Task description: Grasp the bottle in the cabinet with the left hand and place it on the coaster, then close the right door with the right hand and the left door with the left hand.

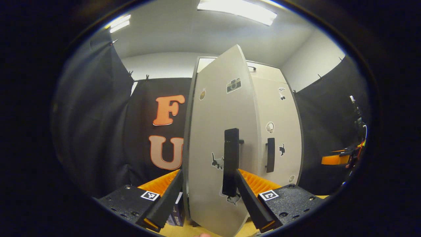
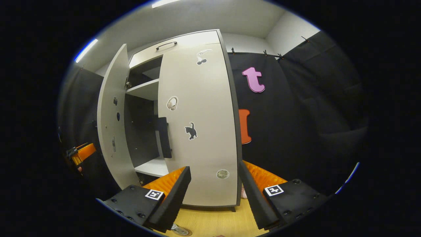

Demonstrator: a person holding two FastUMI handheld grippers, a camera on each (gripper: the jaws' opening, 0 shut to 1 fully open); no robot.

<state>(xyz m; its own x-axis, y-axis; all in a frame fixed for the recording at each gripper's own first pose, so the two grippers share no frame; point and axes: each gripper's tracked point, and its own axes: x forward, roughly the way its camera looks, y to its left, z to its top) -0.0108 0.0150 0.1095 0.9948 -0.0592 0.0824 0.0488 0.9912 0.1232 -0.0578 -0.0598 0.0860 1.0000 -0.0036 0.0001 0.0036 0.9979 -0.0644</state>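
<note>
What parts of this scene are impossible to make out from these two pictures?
- Bottle on its coaster, right gripper view: cut off by the bottom edge and the right claw.
- Cabinet interior, left gripper view: hidden behind the half-open left door.
- Dark box by the left claw: mostly covered by a finger.
- Round sticker on the right door: too small.

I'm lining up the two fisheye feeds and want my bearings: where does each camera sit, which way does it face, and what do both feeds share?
Left gripper view: rides the left gripper, facing the half-open left door and its handle; its own fingers spread at the bottom.
Right gripper view: rides the right gripper, facing the closed right door; own fingers at the bottom.
Shared: both show the cabinet's right door with its cat sticker, and the open left door.
</note>
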